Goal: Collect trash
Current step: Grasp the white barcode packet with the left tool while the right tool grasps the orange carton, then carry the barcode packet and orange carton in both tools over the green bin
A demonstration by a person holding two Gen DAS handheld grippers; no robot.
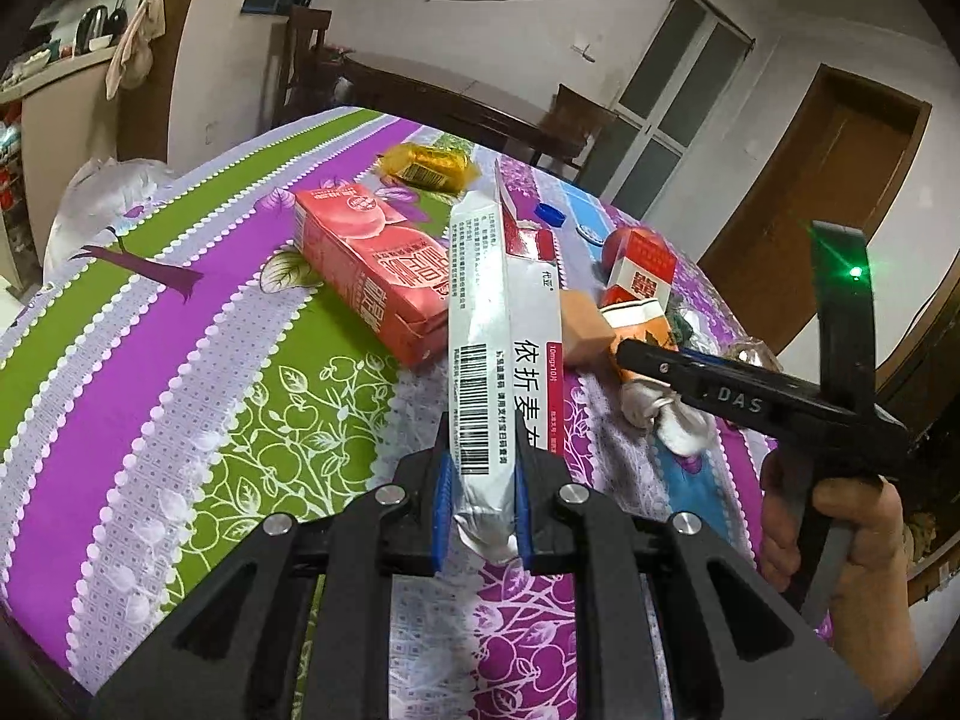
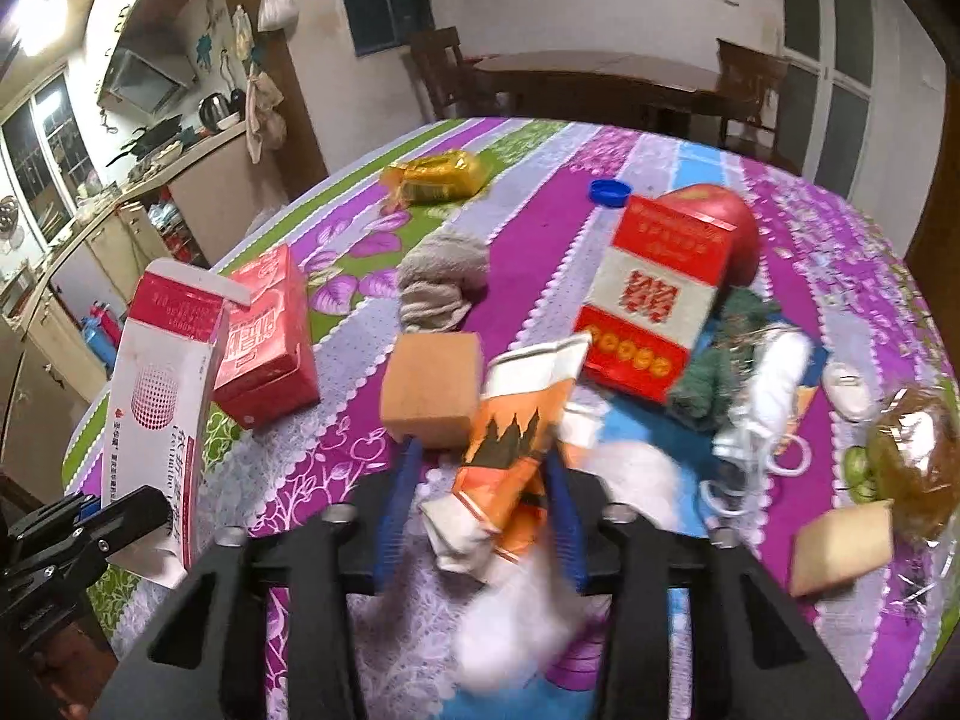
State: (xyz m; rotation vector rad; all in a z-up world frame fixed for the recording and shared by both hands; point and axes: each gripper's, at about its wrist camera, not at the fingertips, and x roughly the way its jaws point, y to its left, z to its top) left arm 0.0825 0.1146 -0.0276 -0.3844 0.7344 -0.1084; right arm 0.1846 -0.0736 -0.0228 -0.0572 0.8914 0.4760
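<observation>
We've got L gripper (image 1: pixel 483 504) pinching the medicine box (image 1: pixel 504 324), R gripper (image 2: pixel 480 516) fingers closing round the orange wrapper (image 2: pixel 516 450); next: lift both off bench (image 1: pixel 180 324)

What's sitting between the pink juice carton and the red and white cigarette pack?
In the right wrist view, a tan wooden block and a grey balled-up sock lie between the pink juice carton and the red and white cigarette pack.

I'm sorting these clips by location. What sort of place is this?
Most likely a home kitchen and dining room: a range hood over a cluttered counter with a kettle, and a dark wooden dining table with chairs behind the littered tablecloth.
</observation>
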